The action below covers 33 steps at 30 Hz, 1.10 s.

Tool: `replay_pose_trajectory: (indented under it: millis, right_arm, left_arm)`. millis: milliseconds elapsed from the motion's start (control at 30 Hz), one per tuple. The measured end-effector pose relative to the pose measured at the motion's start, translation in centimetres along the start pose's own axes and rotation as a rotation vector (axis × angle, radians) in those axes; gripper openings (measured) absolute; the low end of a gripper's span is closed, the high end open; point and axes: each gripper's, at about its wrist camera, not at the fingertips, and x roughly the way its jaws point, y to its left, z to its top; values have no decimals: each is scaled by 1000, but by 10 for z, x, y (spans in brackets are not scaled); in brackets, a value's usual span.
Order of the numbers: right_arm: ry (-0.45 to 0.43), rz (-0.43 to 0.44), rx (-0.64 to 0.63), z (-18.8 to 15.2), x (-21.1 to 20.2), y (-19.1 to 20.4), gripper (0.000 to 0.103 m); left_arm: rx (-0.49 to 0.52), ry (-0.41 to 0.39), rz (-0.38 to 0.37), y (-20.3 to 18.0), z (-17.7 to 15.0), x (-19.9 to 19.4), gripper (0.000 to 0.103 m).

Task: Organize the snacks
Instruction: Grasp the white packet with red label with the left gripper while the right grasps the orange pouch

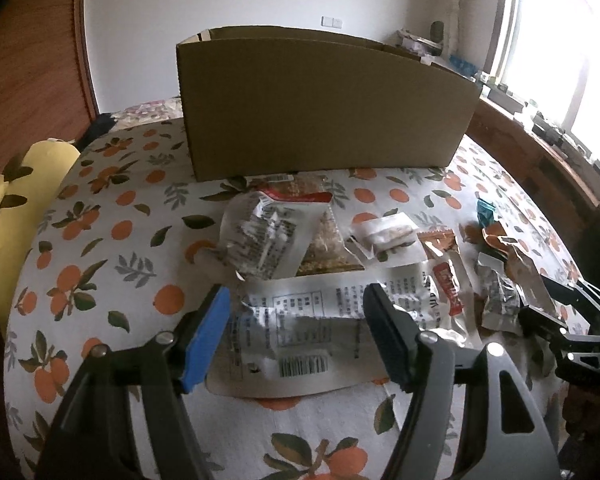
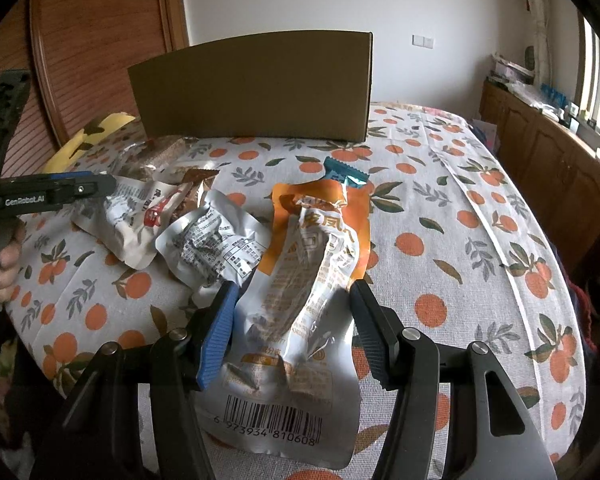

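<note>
I hold both grippers over the bed, whose white cloth with printed oranges carries a loose heap of snack packets in front of a tall brown cardboard box. My right gripper has its jaws spread on either side of a crumpled silver and orange foil pouch with a barcode at its near end; the pads stand just beside its edges, and I cannot tell whether they are pressing it yet. The pouch's long axis runs straight away from me, toward the box, so the jaws would close across its narrow width. My left gripper hangs with its jaws spread and nothing pinched, above a flat white printed packet that lies crosswise between the pads. Beyond it lie a clear bag with a red top and smaller wrappers. The box stands well apart from the pouch, straight ahead of both grippers, so I judge the right one is nearer to a first lift.
</note>
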Motion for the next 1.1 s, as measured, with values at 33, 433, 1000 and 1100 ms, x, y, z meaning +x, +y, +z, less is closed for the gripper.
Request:
replay_pose_trajectory:
  millis: [33,433,1000,1100]
  right_arm:
    - [-1,0,0,0,0,0,59]
    - [-2,2,0,0,0,-1,59]
    - [-1,35,-9,3,2,-4,59]
    - [-1,43,-10,5,3,-4,59]
  left_arm:
    - [9,3,2,-1,0,-1,69]
    - [491,35,-58,-48,-7,-26,69]
    - [874,307,-149,-83,11,22,70]
    - [864,306,-173,-82,17,29,70]
